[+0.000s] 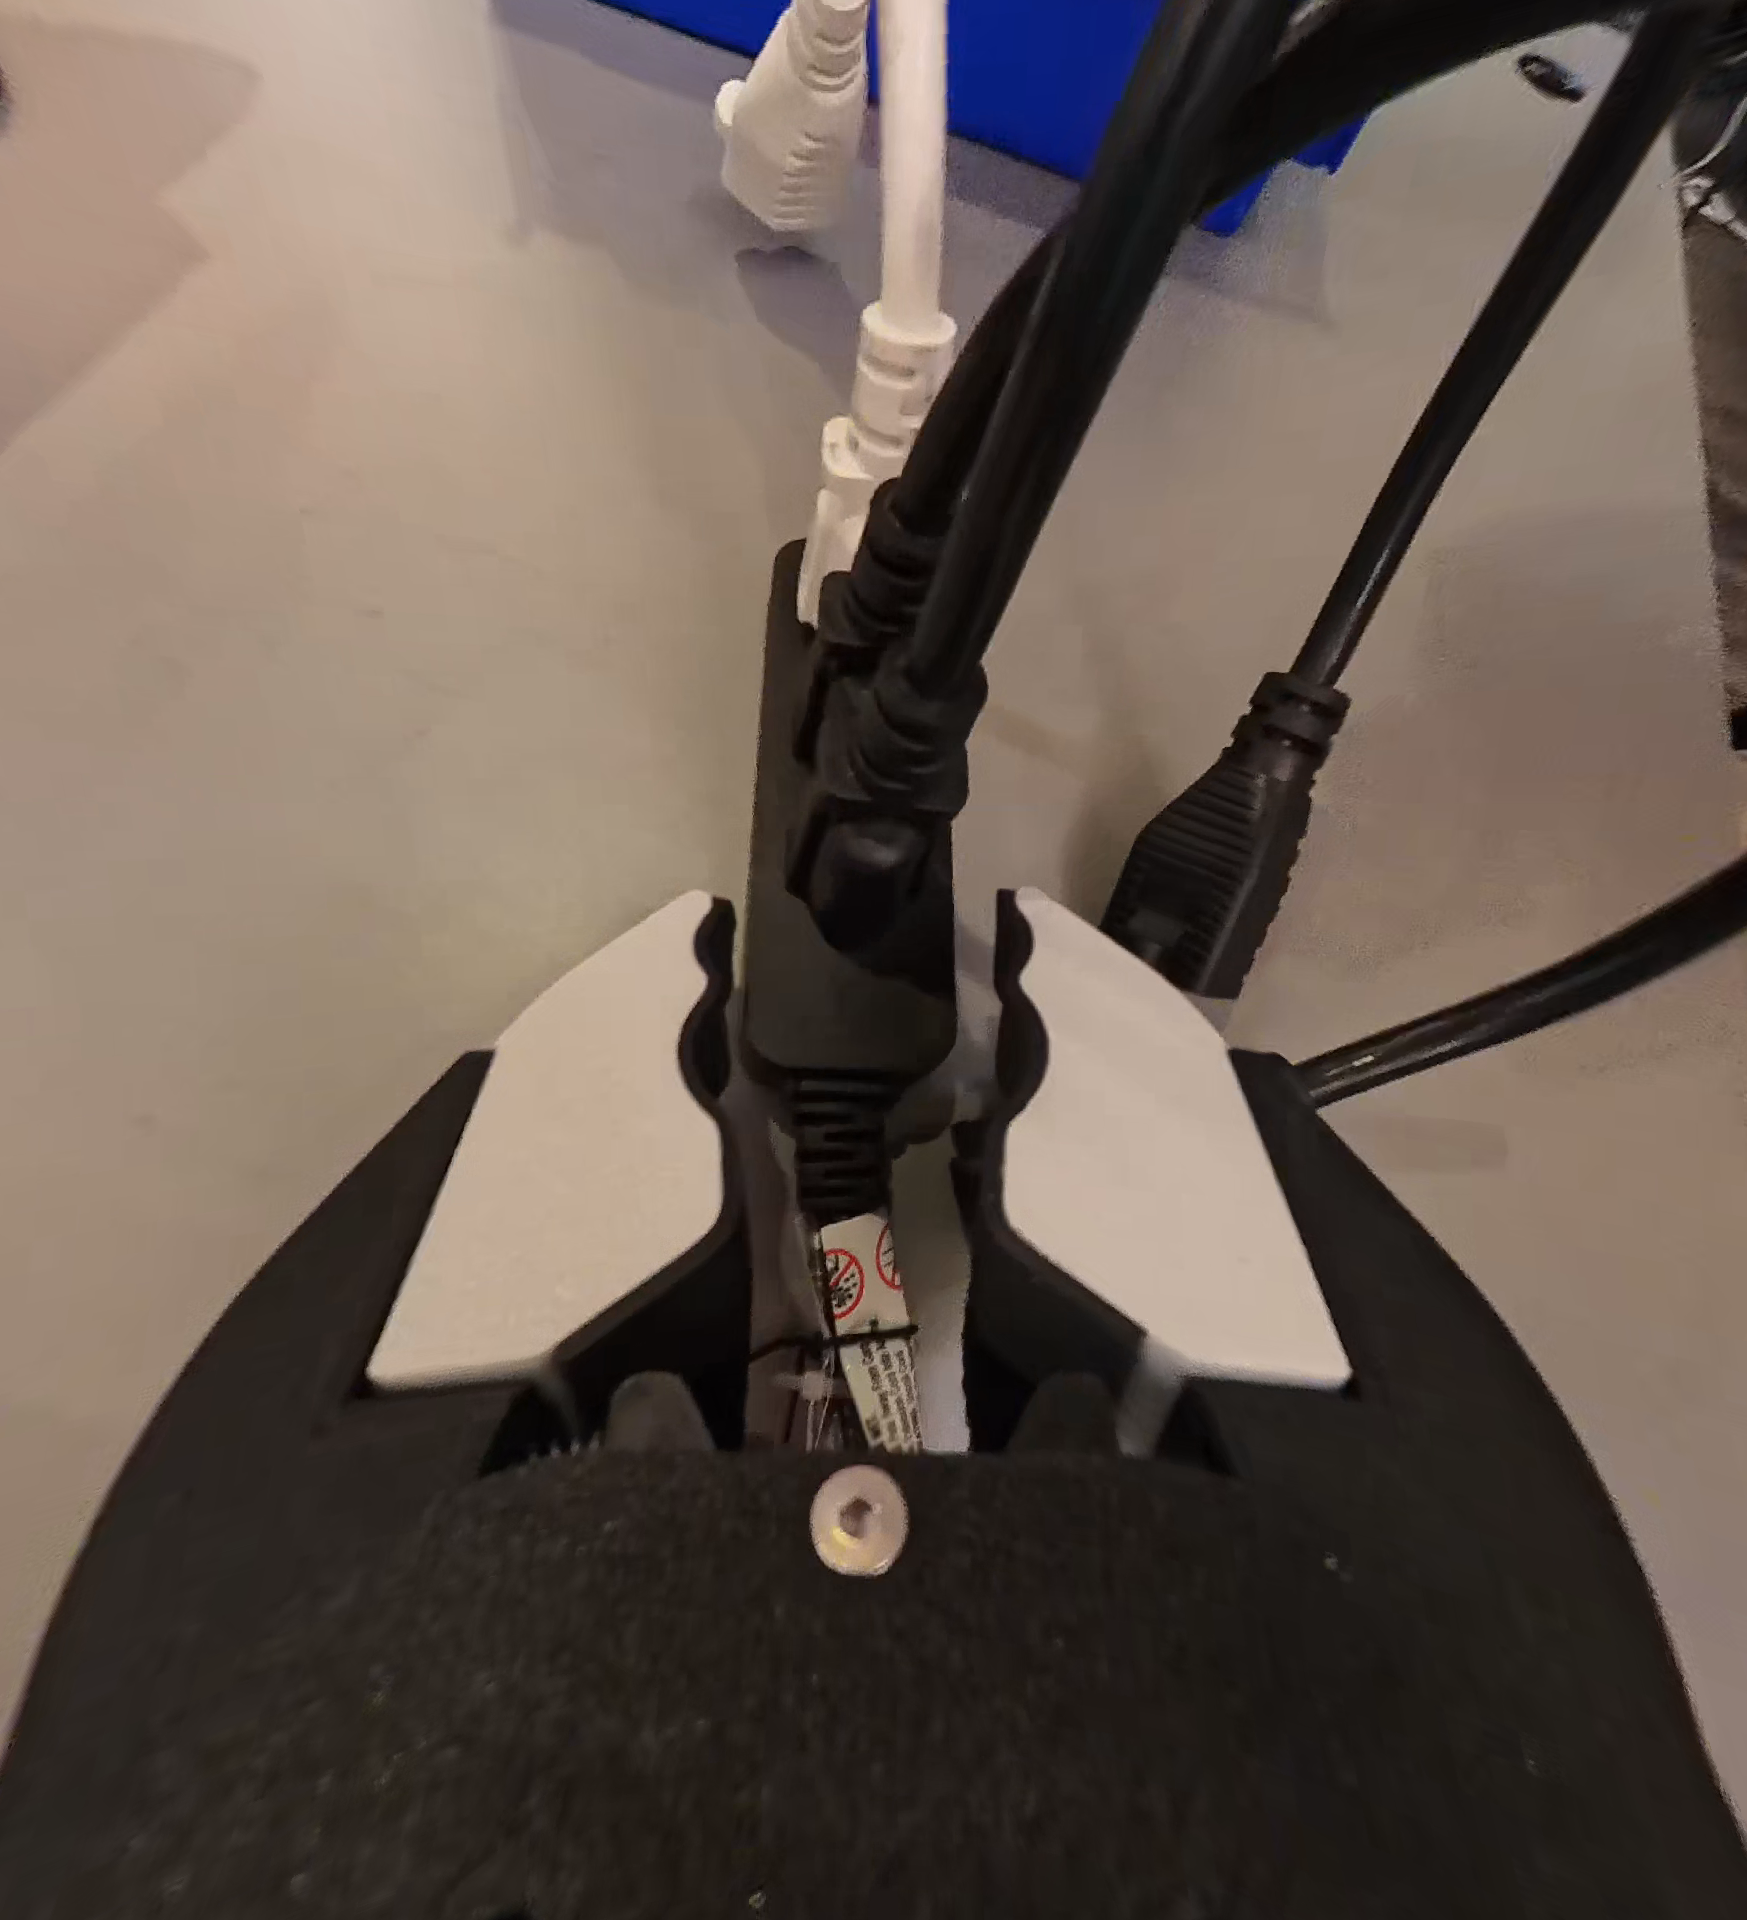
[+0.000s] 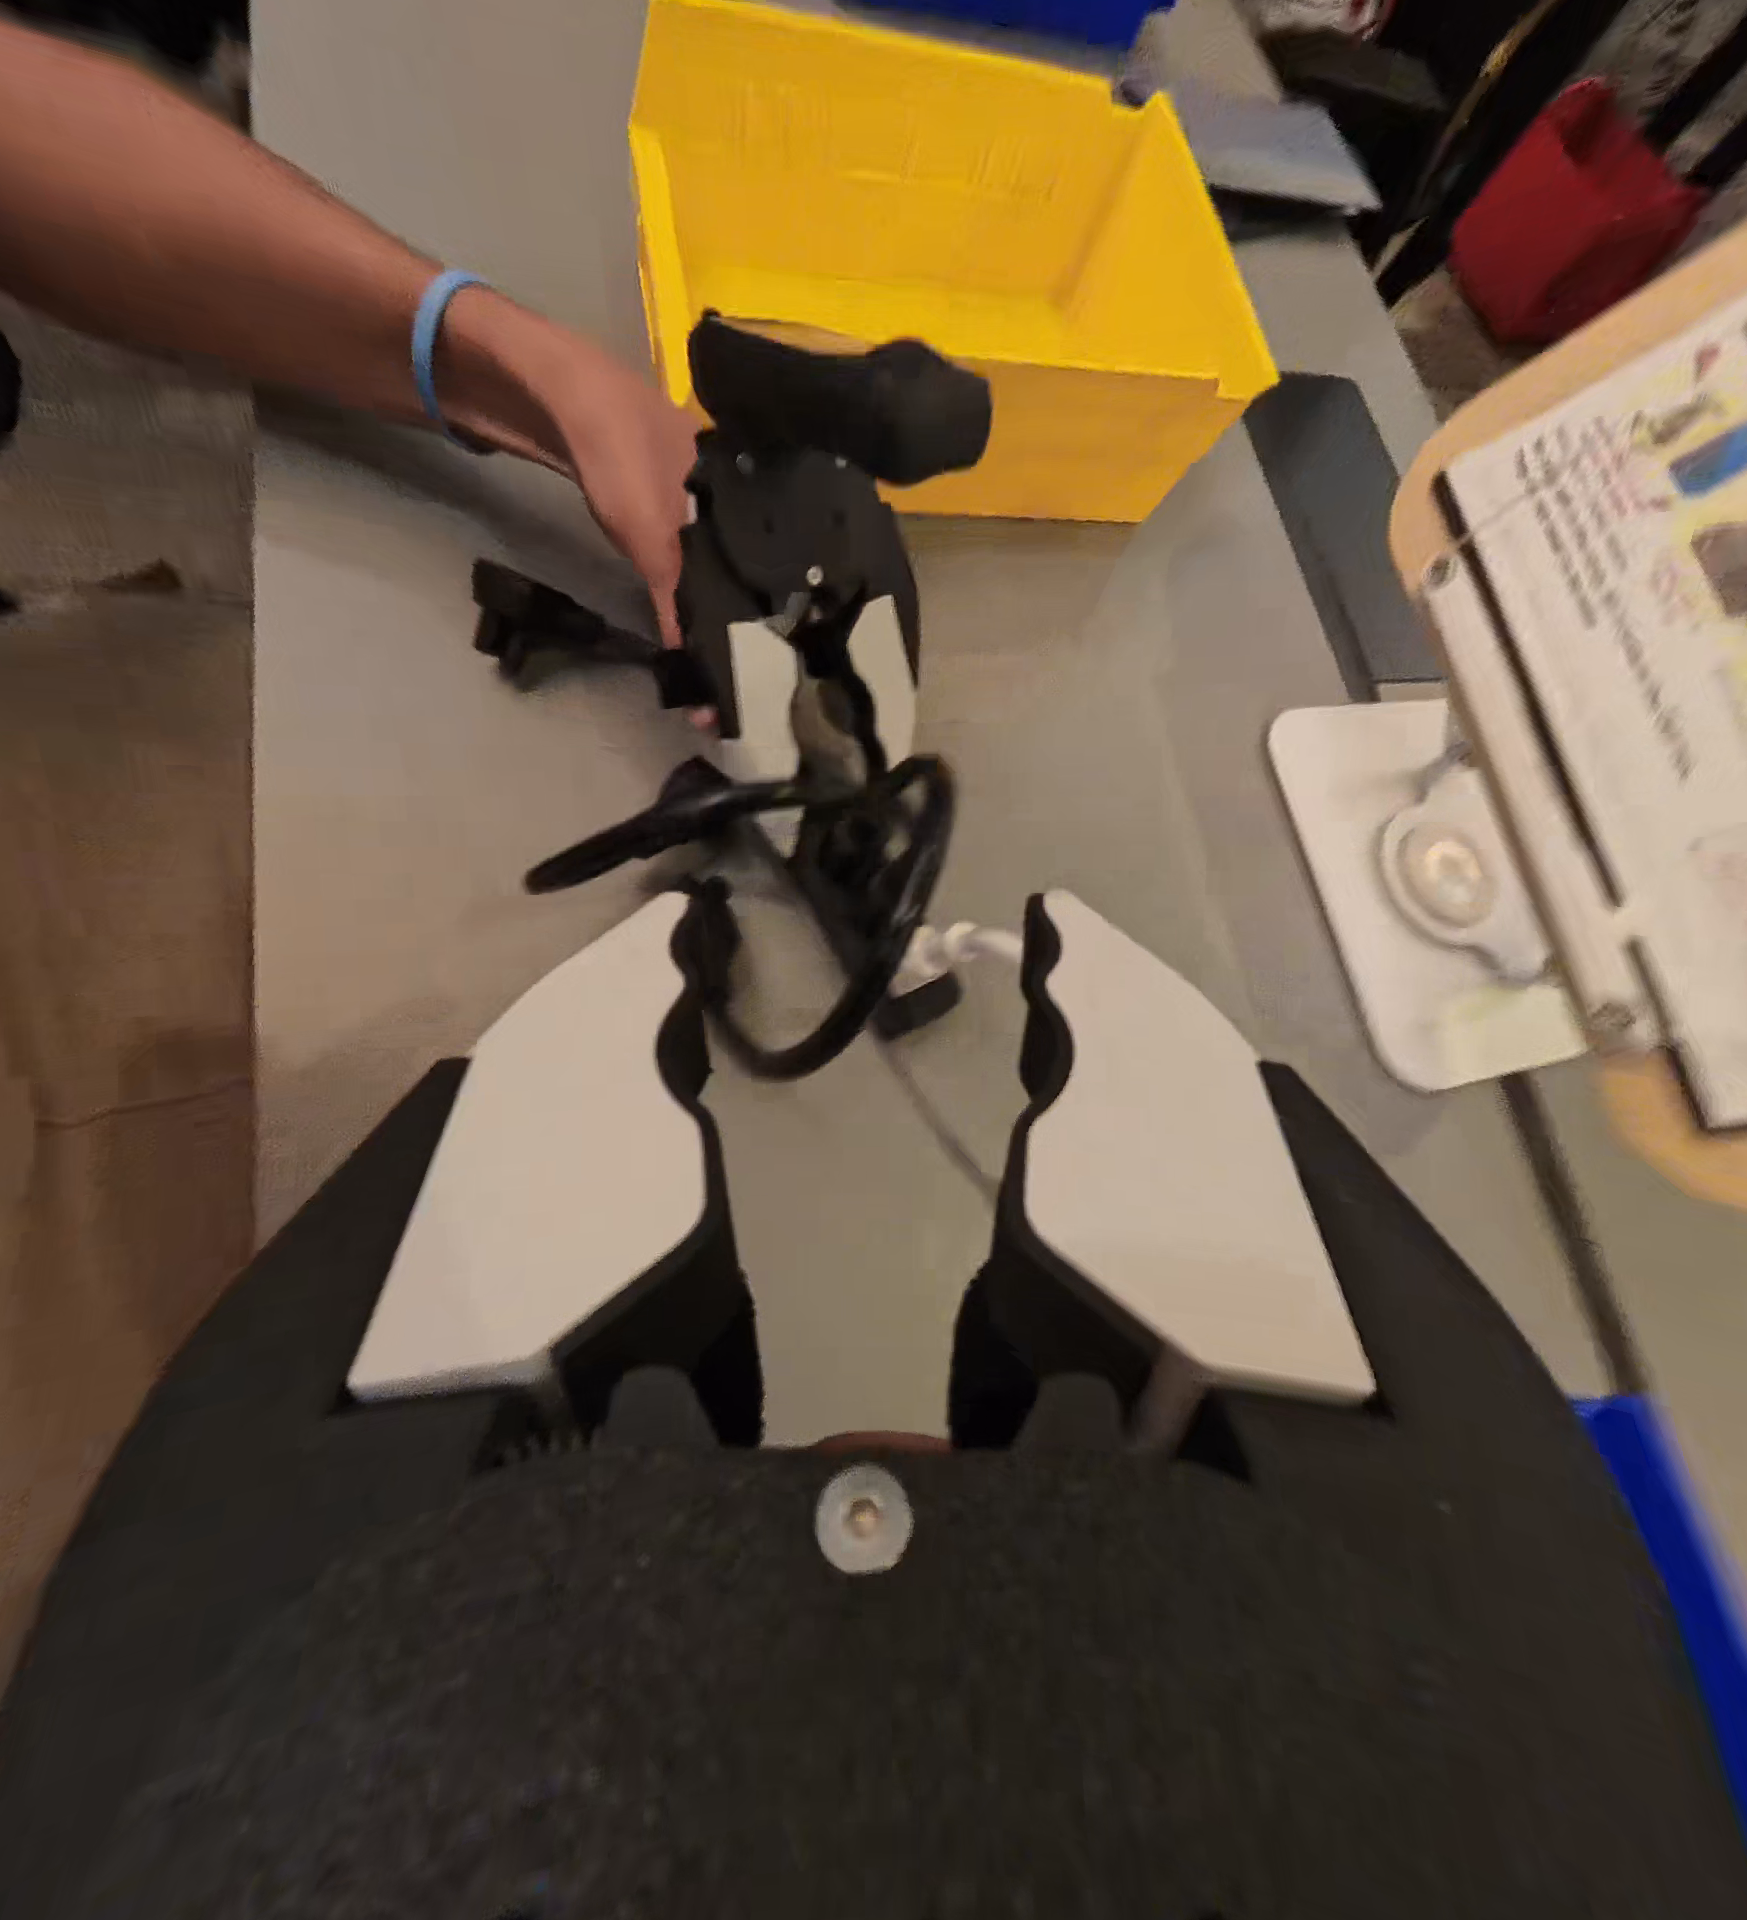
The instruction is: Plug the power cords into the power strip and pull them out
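Black power strip (image 1: 853, 883) sat at frame centre, gripped at its near end by the left hand-held gripper (image 1: 853, 935); the right hand-held gripper (image 2: 858, 935) hung wide and empty above the grey counter (image 2: 1108, 727).

- Left of the power strip (image 1: 796, 831): bare grey table (image 1: 329, 623), open passage.
- Right of it: loose black plug (image 1: 1212, 862) and arching black cords (image 1: 1108, 364) block.
- Beyond it: white plug (image 1: 796, 135), blue bin (image 1: 1004, 73).

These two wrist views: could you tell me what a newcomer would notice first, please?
The black power strip, crowded with black and white plugs, stands out between the left gripper's fingers. In the right wrist view, a bright yellow bin sits at the table's far end, beyond the open, empty right gripper.
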### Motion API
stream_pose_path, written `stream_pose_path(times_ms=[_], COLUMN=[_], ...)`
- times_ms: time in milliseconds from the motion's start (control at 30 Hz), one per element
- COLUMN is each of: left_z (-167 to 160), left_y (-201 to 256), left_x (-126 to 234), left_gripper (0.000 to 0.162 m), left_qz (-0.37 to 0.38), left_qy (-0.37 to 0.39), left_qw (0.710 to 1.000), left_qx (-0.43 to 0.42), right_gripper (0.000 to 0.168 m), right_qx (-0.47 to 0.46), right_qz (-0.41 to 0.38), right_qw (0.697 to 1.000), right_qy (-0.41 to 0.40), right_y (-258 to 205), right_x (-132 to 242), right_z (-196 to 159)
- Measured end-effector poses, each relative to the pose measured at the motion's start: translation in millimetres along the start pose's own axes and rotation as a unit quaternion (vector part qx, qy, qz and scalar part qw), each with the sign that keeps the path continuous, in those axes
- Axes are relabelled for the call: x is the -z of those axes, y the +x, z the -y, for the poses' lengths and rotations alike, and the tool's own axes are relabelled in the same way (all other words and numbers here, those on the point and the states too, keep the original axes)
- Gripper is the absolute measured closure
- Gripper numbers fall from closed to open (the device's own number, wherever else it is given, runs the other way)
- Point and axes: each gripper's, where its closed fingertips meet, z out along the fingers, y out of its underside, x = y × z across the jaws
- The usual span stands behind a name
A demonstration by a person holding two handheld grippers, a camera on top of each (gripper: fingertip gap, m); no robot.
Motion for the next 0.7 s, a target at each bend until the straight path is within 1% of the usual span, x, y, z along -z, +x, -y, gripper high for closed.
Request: stream_pose_path(times_ms=[33, 100, 167, 200, 233, 300, 367, 433, 467, 500, 567, 633, 700], left_z=[1, 7, 16, 20, 21, 16, 9, 4, 3, 2, 4, 6, 1], left_y=[2, 7, 11, 13, 12, 8, 6, 5, 3, 1, -1, -1, 5], left_x=[-1, -1, 3, 3, 3, -1, -3, -2, 0, 1, 5, 8, 5], left_gripper=[0.116, 0.117, 0.117, 0.118, 0.118, 0.119, 0.117, 0.118, 0.119, 0.120, 0.126, 0.128, 0.123], left_qz=[-0.007, -0.020, -0.025, -0.027, -0.025, -0.013, -0.015, -0.016, -0.013, -0.012, -0.009, -0.008, -0.019], left_qy=[0.006, 0.023, 0.040, 0.046, 0.044, 0.029, 0.013, 0.012, 0.012, 0.016, 0.034, 0.045, 0.027], left_qw=[1.000, 1.000, 0.999, 0.999, 0.999, 0.999, 1.000, 1.000, 1.000, 1.000, 0.999, 0.999, 0.999], left_qx=[0.000, -0.002, -0.006, -0.010, -0.015, -0.025, -0.022, -0.010, -0.005, 0.003, 0.016, 0.019, 0.021], right_gripper=[0.109, 0.110, 0.111, 0.111, 0.115, 0.122, 0.127, 0.128, 0.129, 0.132, 0.131, 0.132, 0.134], right_qx=[0.027, 0.082, 0.111, 0.106, 0.093, 0.052, 0.026, 0.035, 0.050, 0.070, 0.108, 0.110, 0.089], right_qz=[0.013, 0.055, 0.068, 0.090, 0.131, 0.217, 0.276, 0.310, 0.320, 0.318, 0.309, 0.306, 0.317], right_qw=[0.999, 0.988, 0.974, 0.971, 0.966, 0.955, 0.944, 0.935, 0.929, 0.925, 0.915, 0.915, 0.914], right_qy=[-0.034, -0.122, -0.186, -0.197, -0.201, -0.197, -0.181, -0.170, -0.178, -0.197, -0.235, -0.240, -0.235], right_y=[12, 36, 74, 86, 90, 84, 71, 53, 44, 40, 38, 40, 40], right_x=[-8, -31, -59, -74, -87, -110, -127, -135, -136, -137, -134, -131, -127], right_z=[9, 10, -3, -10, -19, -29, -28, -26, -29, -36, -49, -46, -34])
